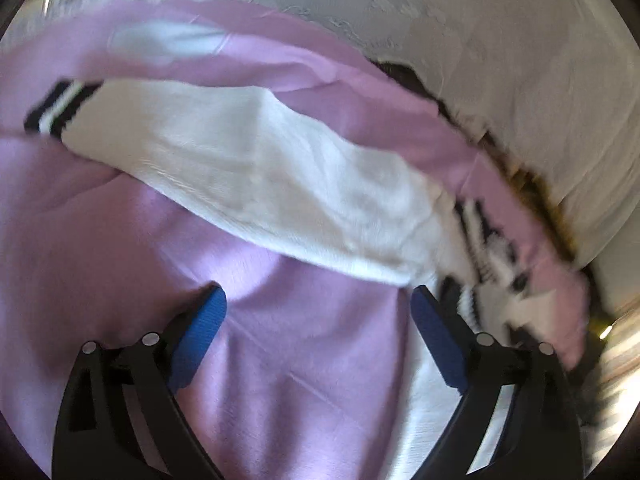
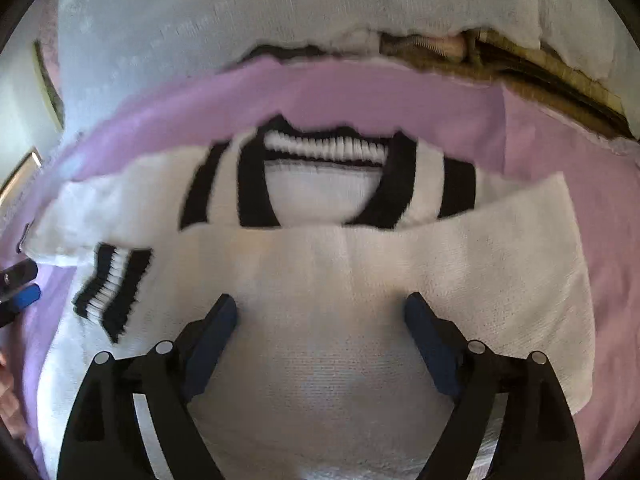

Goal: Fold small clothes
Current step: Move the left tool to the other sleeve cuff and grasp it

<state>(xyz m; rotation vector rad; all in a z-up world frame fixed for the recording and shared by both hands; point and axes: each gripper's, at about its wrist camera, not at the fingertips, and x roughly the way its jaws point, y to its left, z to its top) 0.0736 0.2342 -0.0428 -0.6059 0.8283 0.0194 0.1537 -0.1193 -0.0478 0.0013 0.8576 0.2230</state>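
Lilac cloth is carrying a white sweater — both the left gripper and right gripper are hovering over it, spread wide, gripping nothing.

White-covered surface, lilac cloth on it, white sweater atop.

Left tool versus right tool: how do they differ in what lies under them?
The left tool hovers over bare lilac cloth, the white sweater lying ahead of it; the right tool hovers over the sweater's white body. The left view is motion-blurred; the right view is sharper. Both stand open, gripping nothing.
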